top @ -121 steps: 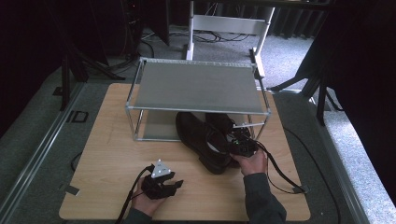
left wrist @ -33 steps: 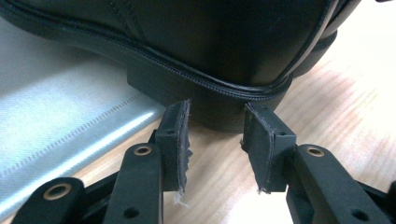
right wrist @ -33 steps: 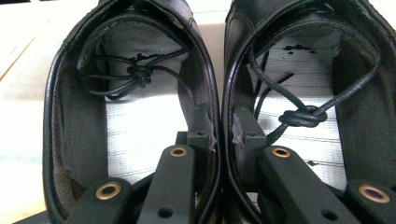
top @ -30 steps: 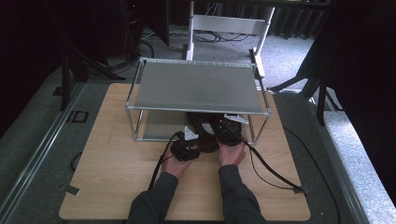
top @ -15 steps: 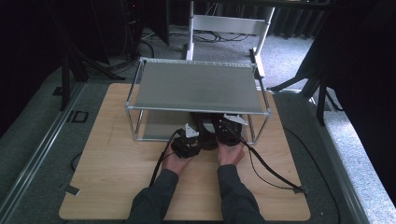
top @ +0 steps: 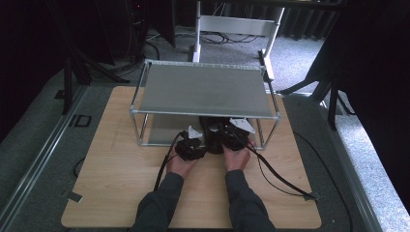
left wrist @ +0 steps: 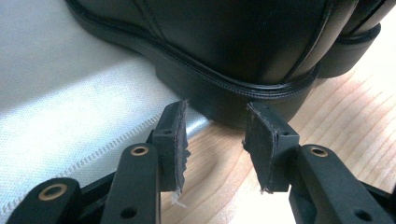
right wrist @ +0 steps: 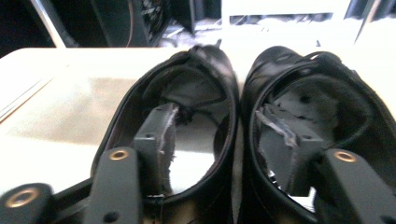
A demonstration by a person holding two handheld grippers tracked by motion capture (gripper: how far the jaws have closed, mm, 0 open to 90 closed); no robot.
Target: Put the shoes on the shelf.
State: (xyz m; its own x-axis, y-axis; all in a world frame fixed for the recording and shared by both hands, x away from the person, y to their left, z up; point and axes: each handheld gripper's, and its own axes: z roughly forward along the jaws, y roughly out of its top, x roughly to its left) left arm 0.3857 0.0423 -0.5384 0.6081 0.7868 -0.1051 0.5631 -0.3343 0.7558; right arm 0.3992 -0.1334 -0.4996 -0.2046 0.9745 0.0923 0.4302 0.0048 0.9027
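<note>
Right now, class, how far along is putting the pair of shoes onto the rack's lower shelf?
Done: both black shoes stand side by side under the rack. In hand: right gripper jaws, one inside each shoe, just opened; left gripper open behind a heel. Left: heels overhang the wooden table; withdraw.

From the high view, the rack's top shelf [top: 205, 89] hid most of the pair of black shoes [top: 215, 137]; just their heels poked out at six o'clock. In my left tool's view, the near shoe [left wrist: 243, 42] was cut off at twelve o'clock, upper and toe unseen. In my right tool's view, each pad [right wrist: 161, 135] sat inside a shoe opening, and the shared walls [right wrist: 238, 140] between them ran off at six o'clock. Background there was blown out and unreadable.
</note>
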